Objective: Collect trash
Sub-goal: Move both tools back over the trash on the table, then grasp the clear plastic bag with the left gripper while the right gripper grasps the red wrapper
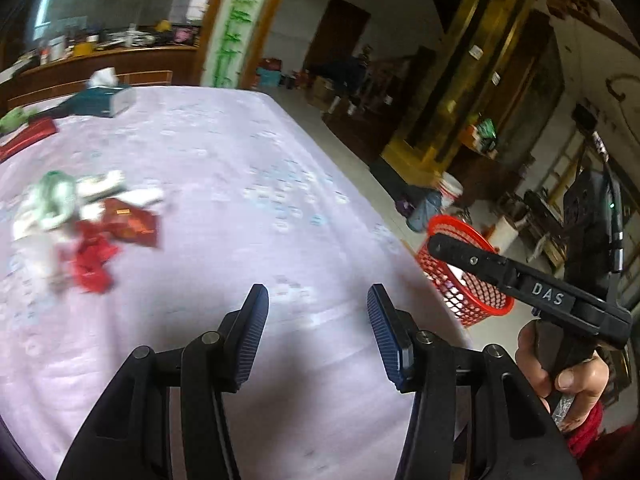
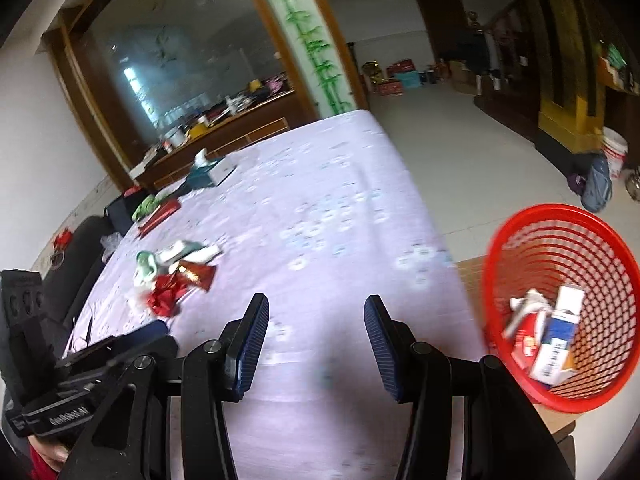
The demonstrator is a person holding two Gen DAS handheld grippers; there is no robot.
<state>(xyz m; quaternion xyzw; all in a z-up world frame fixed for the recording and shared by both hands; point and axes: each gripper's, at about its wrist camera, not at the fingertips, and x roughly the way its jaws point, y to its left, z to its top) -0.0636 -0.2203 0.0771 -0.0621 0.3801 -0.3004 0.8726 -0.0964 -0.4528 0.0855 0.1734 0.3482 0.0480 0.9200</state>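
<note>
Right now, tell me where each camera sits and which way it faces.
Left wrist: on the left gripper, facing across the table toward the trash pile; the right hand and its tool show at right.
Right wrist: on the right gripper, facing along the table, red basket at right; the left tool shows lower left.
Shared: table, trash pile, basket, tissue box.

Black plastic left gripper (image 1: 318, 300) carries ribbed dark-blue finger pads (image 1: 256, 332) and round silver pivot screws. Matching black right gripper (image 2: 316, 312), at three o'clock in the left view, bears white "DAS" lettering. The hand (image 1: 560, 372) wears a red knitted sleeve (image 1: 588, 428).
</note>
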